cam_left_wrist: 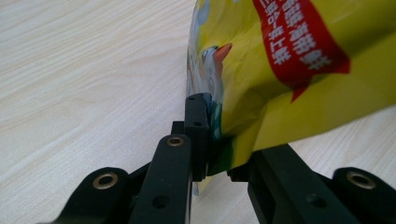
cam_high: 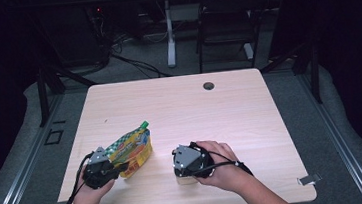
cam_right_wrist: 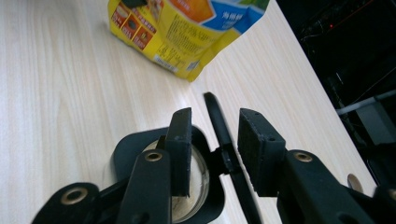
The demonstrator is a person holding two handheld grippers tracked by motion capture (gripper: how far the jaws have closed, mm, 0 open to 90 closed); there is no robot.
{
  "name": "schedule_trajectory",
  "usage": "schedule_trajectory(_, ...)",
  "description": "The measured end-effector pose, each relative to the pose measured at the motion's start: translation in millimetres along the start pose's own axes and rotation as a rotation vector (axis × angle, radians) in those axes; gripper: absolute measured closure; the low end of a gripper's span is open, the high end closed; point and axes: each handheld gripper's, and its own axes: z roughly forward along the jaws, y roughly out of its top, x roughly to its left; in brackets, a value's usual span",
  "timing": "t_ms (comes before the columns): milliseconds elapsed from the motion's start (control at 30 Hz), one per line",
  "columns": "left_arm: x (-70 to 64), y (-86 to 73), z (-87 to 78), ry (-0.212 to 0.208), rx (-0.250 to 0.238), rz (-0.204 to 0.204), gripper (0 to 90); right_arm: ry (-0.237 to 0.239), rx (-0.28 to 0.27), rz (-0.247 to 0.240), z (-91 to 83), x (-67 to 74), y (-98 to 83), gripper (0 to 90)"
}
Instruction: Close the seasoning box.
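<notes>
High view: counter (cam_high: 251, 125) set, yellow snack bag (cam_high: 134, 149) near left, pinched at its corner by the left gripper (cam_left_wrist: 219, 140). Right gripper (cam_right_wrist: 215, 149), half spread, straddles a black scoop's handle (cam_right_wrist: 219, 126). Bag secured; scoop not yet grasped.

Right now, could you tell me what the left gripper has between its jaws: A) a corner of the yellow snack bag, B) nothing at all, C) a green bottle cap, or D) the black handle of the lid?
A: in the left gripper view the left gripper has its black jaws pressed on a lower corner of the yellow snack bag, whose far end stands off the table.
</notes>
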Motion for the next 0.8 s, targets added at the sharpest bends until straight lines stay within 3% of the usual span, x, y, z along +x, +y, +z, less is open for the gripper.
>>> schedule_trajectory(133, 0.9, -1.7, -1.2, -0.007, -0.006, -0.012, 78.9, 0.012, -0.001, 0.025, 1.0, 5.6, -8.0, 63.6)
schedule_trajectory(333, 6.2, -3.7, -4.5, -0.029, -0.039, -0.06, 71.8, 0.024, -0.01, 0.049, -1.4, 13.9, -15.2, 57.8)
schedule_trajectory(533, 7.8, -4.8, -6.7, -0.05, -0.054, -0.069, 64.1, 0.044, -0.058, 0.094, -11.3, 22.6, -18.4, 52.6)
schedule_trajectory(700, 8.5, -5.0, -8.1, -0.05, -0.066, -0.073, 63.3, 0.052, -0.078, 0.108, -13.5, 27.6, -20.3, 50.1)
schedule_trajectory(800, 10.4, -7.0, -9.7, -0.059, -0.087, -0.078, 55.7, 0.044, -0.103, 0.127, -18.4, 30.1, -21.8, 50.1)
